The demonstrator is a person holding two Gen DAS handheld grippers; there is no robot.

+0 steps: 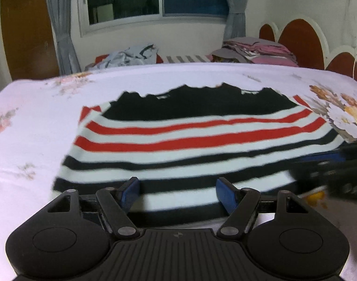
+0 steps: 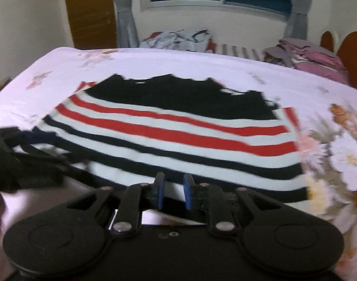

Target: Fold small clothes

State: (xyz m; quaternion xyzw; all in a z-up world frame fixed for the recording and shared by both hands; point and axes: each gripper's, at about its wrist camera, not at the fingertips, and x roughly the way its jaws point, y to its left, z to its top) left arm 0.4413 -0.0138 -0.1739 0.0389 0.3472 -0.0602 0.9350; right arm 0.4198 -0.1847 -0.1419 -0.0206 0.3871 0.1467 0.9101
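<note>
The left gripper [image 1: 177,194] is hovering at the near hem of the striped sweater [image 1: 190,138], its blue pads [image 1: 129,193] standing wide apart with nothing between them but the cloth lying below. This spread is probably being kept so that the jaws can drop over the hem edge and take it in one bite. The right gripper [image 2: 173,193] is sitting at the same hem, further along it, with its pads [image 2: 159,192] brought near together but a narrow gap showing between them (no cloth is visibly being pinched, though the hem is passing just under the tips). Each gripper is appearing blurred at the edge of the other's view, so the two are working side by side along the hem.

The sweater is lying flat on the flowered bedsheet [image 1: 38,117], hem nearest, black upper part away from the grippers, sleeves apparently tucked under at both sides. Laid out this way, it is ready for a hem-to-collar fold.

Beyond it, a crumpled heap of clothes [image 1: 129,57] is waiting by the window, and a stack of folded clothes [image 1: 260,51] is resting near the headboard [image 1: 300,37].
</note>
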